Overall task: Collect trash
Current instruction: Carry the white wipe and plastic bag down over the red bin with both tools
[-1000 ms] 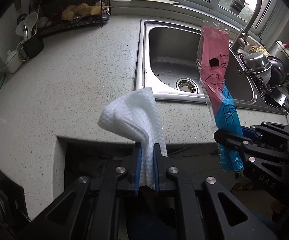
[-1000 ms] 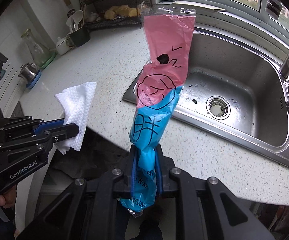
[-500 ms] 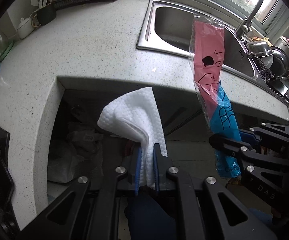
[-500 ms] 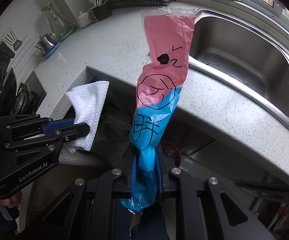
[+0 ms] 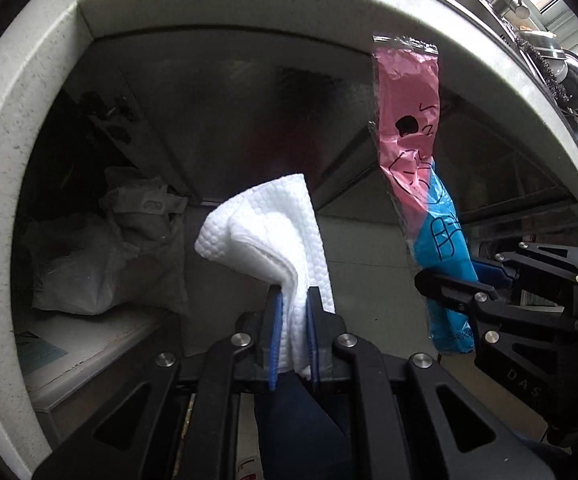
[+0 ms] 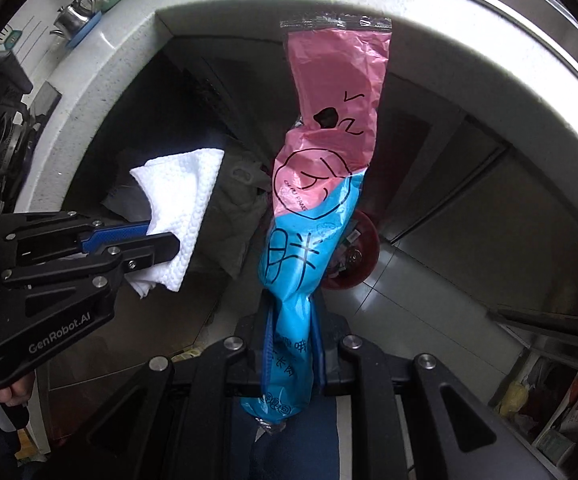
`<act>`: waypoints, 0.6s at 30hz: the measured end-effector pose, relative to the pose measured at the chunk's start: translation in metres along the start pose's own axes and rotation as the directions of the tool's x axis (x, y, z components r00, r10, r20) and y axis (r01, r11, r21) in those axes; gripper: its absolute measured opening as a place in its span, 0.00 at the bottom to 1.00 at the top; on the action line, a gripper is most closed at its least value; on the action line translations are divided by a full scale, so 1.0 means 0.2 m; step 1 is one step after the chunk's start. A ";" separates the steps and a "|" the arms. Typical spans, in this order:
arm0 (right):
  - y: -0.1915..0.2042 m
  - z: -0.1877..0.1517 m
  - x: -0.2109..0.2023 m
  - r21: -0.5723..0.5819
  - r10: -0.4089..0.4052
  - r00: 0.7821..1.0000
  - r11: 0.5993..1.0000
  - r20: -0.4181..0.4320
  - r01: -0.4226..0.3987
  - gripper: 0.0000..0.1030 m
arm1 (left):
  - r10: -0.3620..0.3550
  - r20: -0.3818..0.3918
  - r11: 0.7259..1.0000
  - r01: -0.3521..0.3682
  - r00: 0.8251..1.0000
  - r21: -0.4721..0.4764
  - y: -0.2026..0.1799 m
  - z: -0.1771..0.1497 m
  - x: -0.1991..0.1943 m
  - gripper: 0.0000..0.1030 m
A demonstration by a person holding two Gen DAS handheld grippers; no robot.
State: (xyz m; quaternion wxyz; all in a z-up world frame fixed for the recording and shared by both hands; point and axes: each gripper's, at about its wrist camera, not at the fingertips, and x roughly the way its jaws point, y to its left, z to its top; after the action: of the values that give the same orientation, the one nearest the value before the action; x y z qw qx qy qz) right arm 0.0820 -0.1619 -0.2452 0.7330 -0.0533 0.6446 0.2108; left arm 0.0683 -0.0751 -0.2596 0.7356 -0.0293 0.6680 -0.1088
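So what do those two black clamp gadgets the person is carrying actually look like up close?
Both are matte black plastic frames with triangular cut-outs and silver round bolts. Each ends in two slim fingers lined with blue pads. The left gripper carries white "GenRobot.AI" lettering on its side; the right gripper shows the letters "DAS". No cables are visible.
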 end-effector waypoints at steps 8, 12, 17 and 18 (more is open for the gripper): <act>-0.06 0.12 0.38 0.009 -0.036 0.998 0.999 -0.045 0.036 0.14 | -0.040 -0.039 0.999 0.039 0.998 -0.038 0.13 0.01 0.38 0.10; -0.10 0.17 0.62 0.031 -0.023 0.997 0.999 -0.068 0.025 0.14 | -0.035 -0.055 0.998 0.033 0.998 -0.044 0.21 0.03 0.61 0.10; -0.17 0.11 0.93 0.047 -0.029 0.994 0.998 -0.108 0.034 0.14 | -0.049 -0.079 0.998 0.045 0.996 -0.053 0.23 0.05 0.94 0.10; -0.19 0.10 0.98 0.056 -0.027 0.993 0.998 -0.116 0.033 0.14 | -0.053 -0.081 0.998 0.049 0.995 -0.050 0.23 0.04 1.01 0.10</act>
State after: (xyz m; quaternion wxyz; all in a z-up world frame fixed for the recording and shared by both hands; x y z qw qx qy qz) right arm 0.1304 -0.1429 -0.4395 0.6989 -0.0540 0.6907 0.1777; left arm 0.0988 -0.0710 -0.4637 0.7034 -0.0593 0.6992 -0.1128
